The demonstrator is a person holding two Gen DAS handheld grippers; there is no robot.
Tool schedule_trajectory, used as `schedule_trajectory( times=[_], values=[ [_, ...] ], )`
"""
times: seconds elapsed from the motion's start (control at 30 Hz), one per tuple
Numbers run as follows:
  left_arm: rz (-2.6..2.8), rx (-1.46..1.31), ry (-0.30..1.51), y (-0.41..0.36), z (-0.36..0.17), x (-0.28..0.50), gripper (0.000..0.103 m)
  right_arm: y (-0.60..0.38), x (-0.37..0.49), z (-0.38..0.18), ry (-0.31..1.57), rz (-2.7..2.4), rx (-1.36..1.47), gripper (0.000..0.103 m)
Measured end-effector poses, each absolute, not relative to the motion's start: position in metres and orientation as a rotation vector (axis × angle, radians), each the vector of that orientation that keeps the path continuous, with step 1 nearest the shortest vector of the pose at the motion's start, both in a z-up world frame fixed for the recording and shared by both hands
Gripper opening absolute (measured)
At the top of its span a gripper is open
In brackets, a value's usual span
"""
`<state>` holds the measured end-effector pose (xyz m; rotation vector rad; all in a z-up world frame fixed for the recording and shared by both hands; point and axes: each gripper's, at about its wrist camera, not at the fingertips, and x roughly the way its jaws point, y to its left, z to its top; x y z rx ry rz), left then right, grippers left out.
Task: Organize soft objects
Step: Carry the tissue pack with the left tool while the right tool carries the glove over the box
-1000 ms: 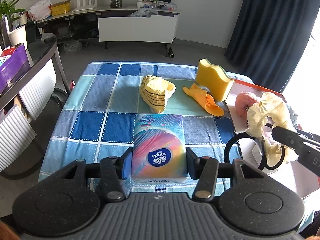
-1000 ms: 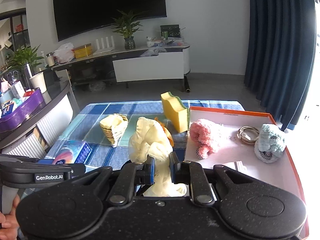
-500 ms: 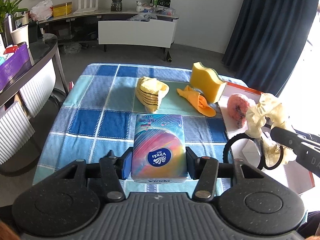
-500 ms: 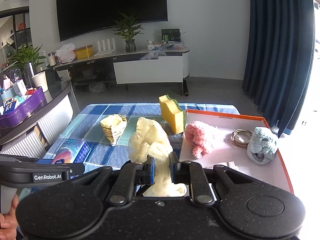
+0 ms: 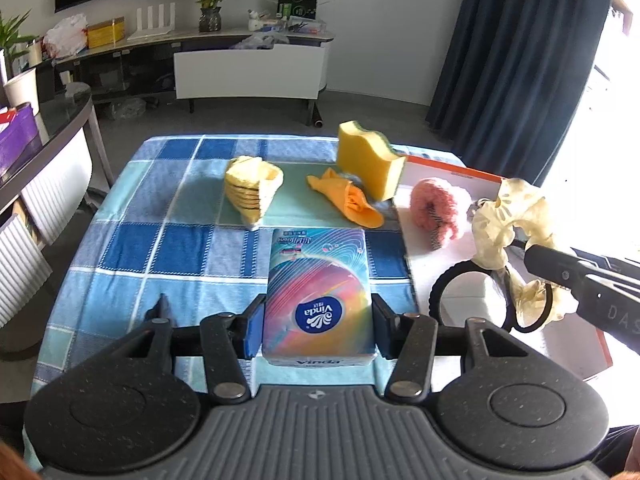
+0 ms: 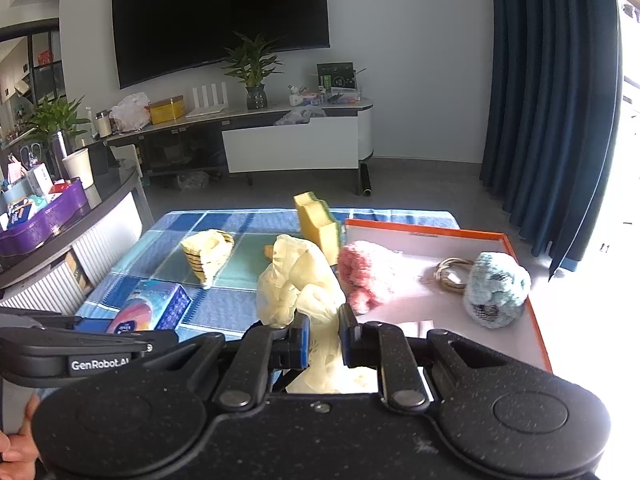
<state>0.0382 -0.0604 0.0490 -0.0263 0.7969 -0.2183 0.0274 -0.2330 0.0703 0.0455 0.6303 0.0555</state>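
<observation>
**Both grippers loaded, tray ahead**

Tissue pack [image 5: 318,292] sat clamped between the left gripper [image 5: 318,326] pads, raised over the checked tablecloth [image 5: 160,240]. The right gripper [image 6: 324,340] was pinched tight on a cream scrunchie [image 6: 298,276], carried at the near edge of the orange-rimmed tray [image 6: 524,292]. Farther off on the cloth lay a striped yellow cloth [image 5: 252,188], an orange cloth [image 5: 348,200] and an upright sponge [image 5: 366,160]; a pink knit piece [image 6: 366,276] and a pale blue one [image 6: 496,296] already lay in the tray. This looked like the carrying step. Next, each load probably needed setting on bare tray floor before release.
</observation>
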Motion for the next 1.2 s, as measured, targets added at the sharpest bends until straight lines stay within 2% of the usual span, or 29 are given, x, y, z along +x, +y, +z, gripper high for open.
schedule_trajectory(
  times=[1.2],
  values=[
    [-0.377, 0.044, 0.771, -0.152, 0.05, 0.023, 0.053, -0.306, -0.013, 0.078, 0.59, -0.074, 0.062, 0.019]
  ],
)
